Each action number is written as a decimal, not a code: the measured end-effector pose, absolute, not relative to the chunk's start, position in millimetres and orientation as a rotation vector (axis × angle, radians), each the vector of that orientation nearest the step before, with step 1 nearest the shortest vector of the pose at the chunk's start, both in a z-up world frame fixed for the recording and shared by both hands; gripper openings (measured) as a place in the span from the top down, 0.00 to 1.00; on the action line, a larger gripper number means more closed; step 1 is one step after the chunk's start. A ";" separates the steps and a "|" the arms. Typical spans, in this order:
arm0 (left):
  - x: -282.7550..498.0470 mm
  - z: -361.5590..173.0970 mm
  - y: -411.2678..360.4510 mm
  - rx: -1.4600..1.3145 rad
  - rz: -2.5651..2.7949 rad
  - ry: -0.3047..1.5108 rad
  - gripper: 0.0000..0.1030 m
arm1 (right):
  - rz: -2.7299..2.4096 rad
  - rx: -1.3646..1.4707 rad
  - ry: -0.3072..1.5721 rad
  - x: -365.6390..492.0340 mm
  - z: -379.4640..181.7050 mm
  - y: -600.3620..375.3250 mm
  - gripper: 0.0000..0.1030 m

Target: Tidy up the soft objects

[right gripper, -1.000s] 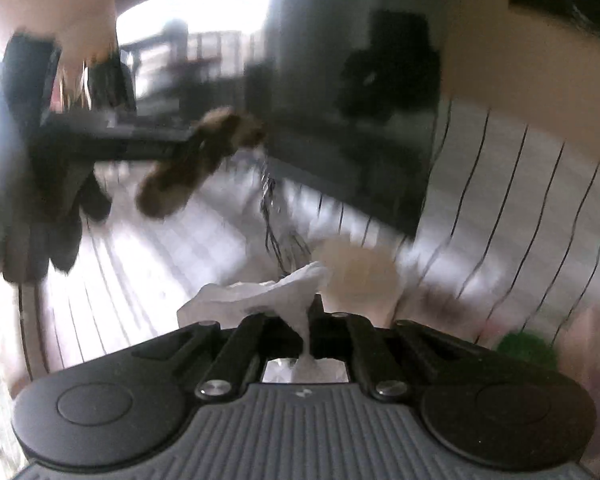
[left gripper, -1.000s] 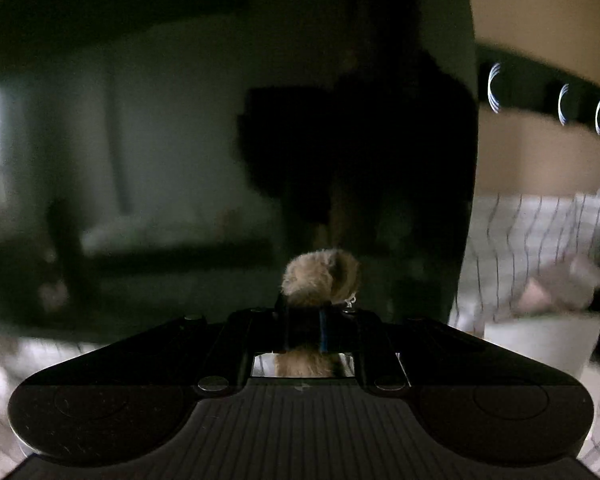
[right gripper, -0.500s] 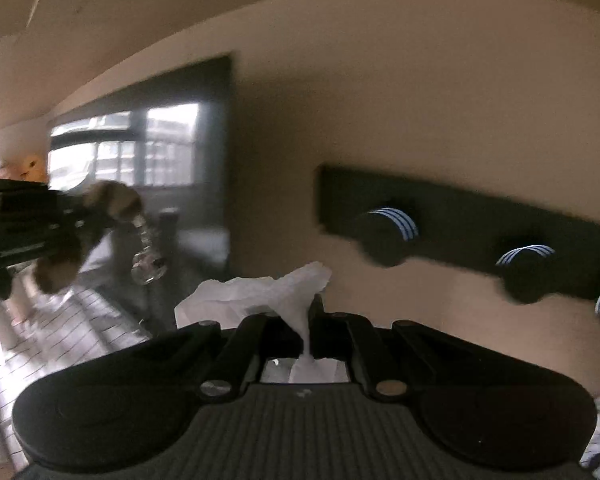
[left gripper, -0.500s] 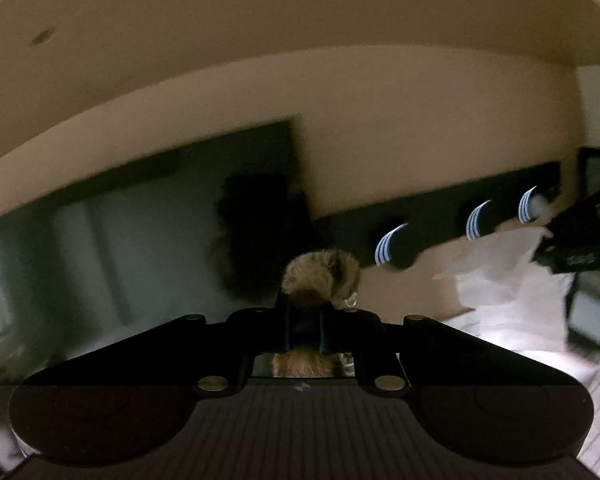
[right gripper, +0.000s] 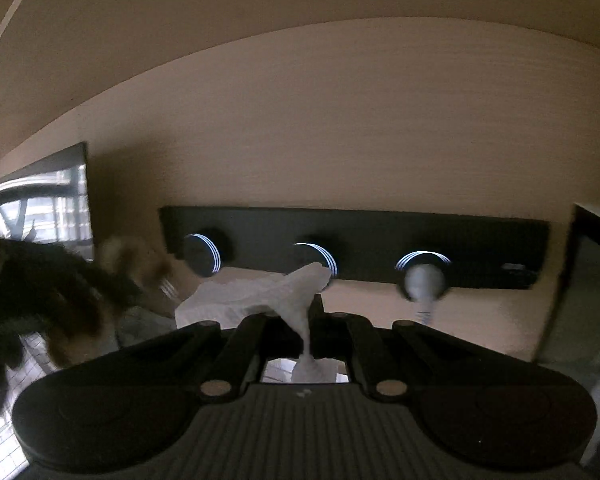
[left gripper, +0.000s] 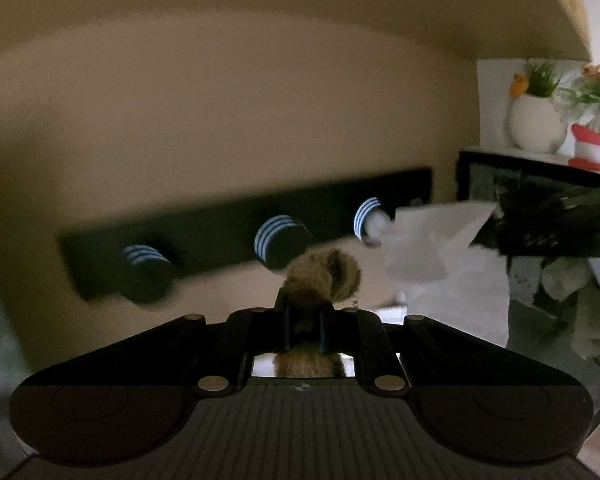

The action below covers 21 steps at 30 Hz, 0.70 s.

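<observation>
My left gripper (left gripper: 303, 312) is shut on a brown furry toy (left gripper: 324, 274), held up just below a black wall rack (left gripper: 220, 216) with three striped pegs. My right gripper (right gripper: 312, 316) is shut on a white crumpled cloth (right gripper: 260, 294), held up in front of the same rack (right gripper: 380, 236). In the left wrist view the white cloth (left gripper: 428, 240) and the right gripper (left gripper: 556, 220) are at the right, near the right peg (left gripper: 370, 218). In the right wrist view the furry toy (right gripper: 140, 260) and the left gripper (right gripper: 32, 280) are blurred at the left.
A small pale object hangs on the right peg (right gripper: 422, 280). A dark screen (right gripper: 40, 200) is on the wall to the left. A black shelf (left gripper: 540, 168) with a white pot of plants (left gripper: 536, 124) is at the right. A beige cloth (left gripper: 580, 292) hangs below it.
Both grippers have risen from the bed and the dark screen to the wall rack, keeping hold of the furry toy and the white cloth. The pegs are now nearer.
</observation>
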<state>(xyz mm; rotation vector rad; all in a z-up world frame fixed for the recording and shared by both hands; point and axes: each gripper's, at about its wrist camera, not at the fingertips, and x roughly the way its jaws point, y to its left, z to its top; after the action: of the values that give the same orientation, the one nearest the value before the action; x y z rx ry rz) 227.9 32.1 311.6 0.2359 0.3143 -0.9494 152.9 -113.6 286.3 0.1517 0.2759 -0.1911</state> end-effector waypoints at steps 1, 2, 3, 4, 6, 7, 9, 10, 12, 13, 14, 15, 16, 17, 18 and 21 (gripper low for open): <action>232.9 299.0 21.5 0.211 -0.968 0.355 0.85 | -0.194 0.161 0.277 150.0 283.6 -118.9 0.98; 238.9 280.6 8.3 0.179 -0.987 0.396 0.84 | -0.197 0.168 0.280 146.6 280.4 -124.8 0.98; 245.9 261.1 -4.8 0.135 -0.998 0.452 0.83 | -0.204 0.176 0.286 145.5 275.7 -129.0 0.98; 250.7 241.8 -16.4 0.094 -1.001 0.515 0.82 | -0.209 0.185 0.295 145.2 269.9 -133.5 0.98; 264.4 194.2 -42.7 0.042 -1.002 0.681 0.81 | -0.215 0.199 0.316 152.9 258.5 -136.8 0.98; 270.0 170.2 -50.9 0.015 -0.990 0.739 0.80 | -0.221 0.208 0.330 157.5 251.9 -138.4 0.98; 276.6 133.6 -59.7 -0.043 -0.954 0.787 0.78 | -0.233 0.239 0.373 164.2 233.5 -143.3 0.98; 280.1 123.7 -59.7 -0.081 -0.939 0.798 0.78 | -0.242 0.260 0.400 166.9 220.7 -145.7 0.98; 292.0 111.3 -53.2 -0.164 -0.924 0.851 0.78 | -0.240 0.286 0.446 167.5 197.0 -146.5 0.98; 296.5 106.4 -53.0 -0.174 -0.929 0.888 0.78 | -0.235 0.289 0.474 169.7 181.4 -147.2 0.98; 298.9 101.5 -56.1 -0.152 -0.941 0.926 0.78 | -0.238 0.280 0.498 173.0 167.2 -148.9 0.98; 297.4 100.1 -57.5 -0.120 -0.948 0.942 0.78 | -0.248 0.266 0.517 175.3 155.5 -148.8 0.98; 296.1 100.8 -54.7 -0.110 -0.944 0.930 0.78 | -0.263 0.248 0.531 177.3 145.0 -148.6 0.98; 293.5 101.1 -48.1 -0.116 -0.932 0.910 0.78 | -0.279 0.227 0.547 181.8 131.8 -147.8 0.97; 290.5 103.0 -41.6 -0.133 -0.921 0.899 0.78 | -0.284 0.216 0.562 186.2 120.5 -147.5 0.97; 285.9 110.1 -20.7 -0.185 -0.914 0.893 0.78 | -0.284 0.154 0.616 196.9 88.0 -141.4 0.97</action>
<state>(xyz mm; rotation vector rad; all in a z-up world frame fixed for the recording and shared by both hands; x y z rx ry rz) 285.9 -20.7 110.1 -0.1846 0.8931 -0.9145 196.9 -141.4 88.0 0.1544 0.6162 -0.2843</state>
